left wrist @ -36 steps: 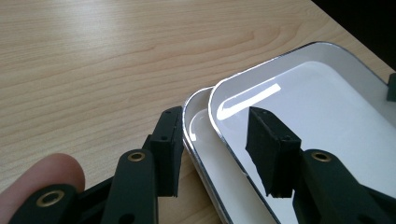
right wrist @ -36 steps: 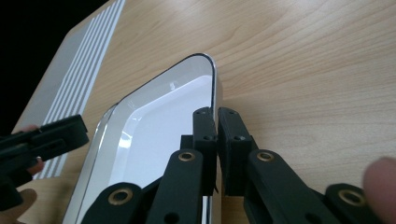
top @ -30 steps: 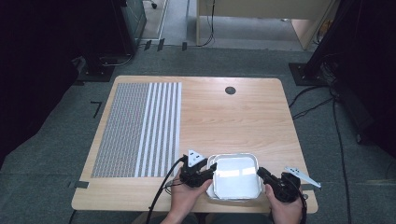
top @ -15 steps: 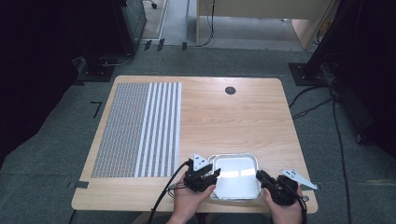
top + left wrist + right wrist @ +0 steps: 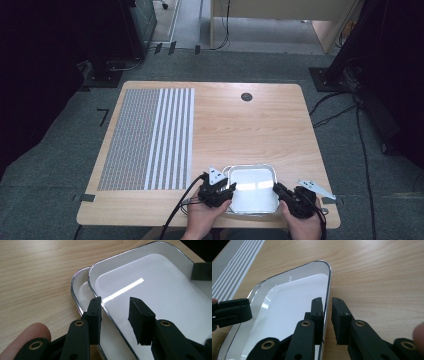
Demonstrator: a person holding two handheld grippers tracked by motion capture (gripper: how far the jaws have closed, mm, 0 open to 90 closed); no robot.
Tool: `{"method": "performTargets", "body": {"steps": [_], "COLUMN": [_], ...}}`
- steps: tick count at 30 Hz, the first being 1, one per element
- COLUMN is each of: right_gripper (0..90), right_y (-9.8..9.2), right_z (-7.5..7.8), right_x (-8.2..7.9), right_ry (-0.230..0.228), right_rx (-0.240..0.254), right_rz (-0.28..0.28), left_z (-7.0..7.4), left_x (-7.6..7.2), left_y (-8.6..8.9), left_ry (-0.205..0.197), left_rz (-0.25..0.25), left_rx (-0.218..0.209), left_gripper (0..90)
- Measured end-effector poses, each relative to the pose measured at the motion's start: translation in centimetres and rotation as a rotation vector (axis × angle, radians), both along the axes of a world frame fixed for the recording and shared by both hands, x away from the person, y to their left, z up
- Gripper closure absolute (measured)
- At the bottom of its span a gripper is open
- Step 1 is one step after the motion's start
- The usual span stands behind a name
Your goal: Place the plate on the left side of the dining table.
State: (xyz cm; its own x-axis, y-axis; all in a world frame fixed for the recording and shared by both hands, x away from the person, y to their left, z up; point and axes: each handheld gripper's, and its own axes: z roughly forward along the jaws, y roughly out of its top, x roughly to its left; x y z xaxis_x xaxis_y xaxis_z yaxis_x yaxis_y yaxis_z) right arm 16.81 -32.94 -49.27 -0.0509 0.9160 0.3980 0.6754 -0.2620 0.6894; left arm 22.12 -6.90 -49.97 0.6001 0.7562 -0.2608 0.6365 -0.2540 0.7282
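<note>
Two white metal trays lie nested at the table's near edge, the upper tray [image 5: 250, 192] [image 5: 155, 297] shifted off the lower tray [image 5: 80, 290]. My left gripper [image 5: 226, 192] [image 5: 115, 315] straddles the upper tray's left rim. Its jaws have just been closing but stand apart, one pad inside the tray and one outside, with slack around the rim. My right gripper [image 5: 280, 192] [image 5: 327, 312] has its pads tight on the upper tray's [image 5: 287, 310] right rim, having just closed a little further. The left gripper's jaw [image 5: 232, 311] shows across the tray.
A grey striped mat [image 5: 147, 137] covers the left part of the wooden table [image 5: 250, 130]. A dark round grommet [image 5: 246, 96] sits near the far edge. Cables and dark furniture stand on the carpet around the table.
My left gripper has edged slightly toward the tray's left rim and its jaws have narrowed. The right gripper and the trays have stayed where they were.
</note>
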Motion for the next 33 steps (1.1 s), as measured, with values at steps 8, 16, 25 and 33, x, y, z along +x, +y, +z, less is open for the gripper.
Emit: {"method": "performTargets", "body": {"steps": [8,16,25,33], "right_gripper": [86.9,80.5,86.1,86.1], "right_y": [-0.6,-0.6,-1.1,-1.5], "right_z": [0.3,0.3,-0.3,-0.5], "right_x": [-0.3,-0.3,0.0,-0.1], "right_ry": [-0.008,-0.024,0.021,0.038], "right_rx": [0.026,0.006,0.064,0.143], "right_rz": [-0.074,-0.050,-0.088,-0.116], "left_z": [-0.2,-0.5,-0.4,-0.1], "left_x": [-0.1,-0.2,-0.2,-0.5], "left_y": [-0.3,-0.7,-0.7,-1.2], "left_ry": [0.011,0.027,0.042,0.040], "left_rz": [-0.007,-0.020,-0.025,-0.023], "left_rx": [0.006,0.012,-0.003,0.001], "left_gripper": [61.3,61.2,60.9,69.4]}}
